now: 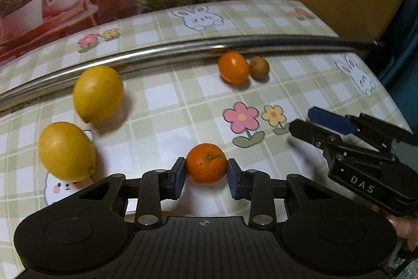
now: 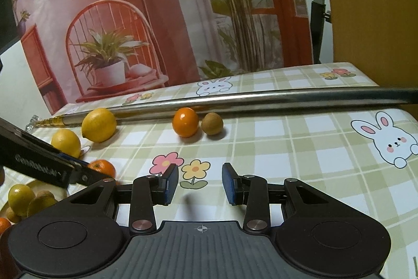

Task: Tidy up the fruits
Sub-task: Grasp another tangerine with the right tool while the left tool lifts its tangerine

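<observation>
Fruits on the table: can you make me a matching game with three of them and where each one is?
Things:
1. small orange
2. brown fruit
3. lemon

Places:
A. beside the shiny orange fruit
B. by the metal pole, on the left
C. between the left tongs

Pairs: 1-C, 2-A, 3-B

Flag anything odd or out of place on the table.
A long metal pole lies across the tablecloth behind the fruit, with a lemon and an orange resting against it. It looks unrelated to the fruit. Nothing is spilled or damaged.
</observation>
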Tool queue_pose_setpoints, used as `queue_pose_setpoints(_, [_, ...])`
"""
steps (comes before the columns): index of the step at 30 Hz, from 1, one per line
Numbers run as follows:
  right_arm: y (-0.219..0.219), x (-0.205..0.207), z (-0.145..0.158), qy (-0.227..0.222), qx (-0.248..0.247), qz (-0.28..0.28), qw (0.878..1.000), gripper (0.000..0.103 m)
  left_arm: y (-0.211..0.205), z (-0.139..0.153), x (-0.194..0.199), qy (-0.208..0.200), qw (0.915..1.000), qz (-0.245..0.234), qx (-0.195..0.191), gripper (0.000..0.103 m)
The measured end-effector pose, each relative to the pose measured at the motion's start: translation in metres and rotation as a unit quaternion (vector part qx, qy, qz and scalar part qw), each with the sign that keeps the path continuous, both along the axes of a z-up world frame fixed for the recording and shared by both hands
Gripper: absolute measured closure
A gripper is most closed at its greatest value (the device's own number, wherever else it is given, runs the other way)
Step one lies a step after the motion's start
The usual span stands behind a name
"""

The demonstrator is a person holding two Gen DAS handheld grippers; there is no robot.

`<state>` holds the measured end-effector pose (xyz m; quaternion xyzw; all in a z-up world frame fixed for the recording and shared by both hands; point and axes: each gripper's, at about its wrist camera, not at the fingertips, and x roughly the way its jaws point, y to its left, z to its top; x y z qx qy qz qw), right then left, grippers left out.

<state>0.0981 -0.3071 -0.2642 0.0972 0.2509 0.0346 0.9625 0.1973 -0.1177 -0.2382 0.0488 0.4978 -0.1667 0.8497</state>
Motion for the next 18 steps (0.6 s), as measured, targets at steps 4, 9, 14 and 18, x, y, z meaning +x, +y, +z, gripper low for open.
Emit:
queue_pose_setpoints(4, [0.003,0.003,0.001,-0.002,-0.005,0.006,1.000,0.069,0.015,0.008,-0.004,-0.010,0.9993,0.026,-0.023,0.068])
queue_pose_setpoints(9, [0.011,0.008,0.004,-0.012,-0.015,0.019,1.000,0.069,0.030,0.020,-0.014,-0.037,0.9970,0.053,-0.042,0.068])
queue_pose_setpoints(14, [0.017,0.013,0.010,-0.026,-0.021,0.022,0.999,0.069,0.042,0.034,-0.026,-0.066,0.9944,0.067,-0.047,0.068])
queue_pose_setpoints(18, [0.020,0.017,0.016,-0.038,-0.028,0.025,0.999,0.069,0.053,0.043,-0.035,-0.083,0.9924,0.074,-0.053,0.068])
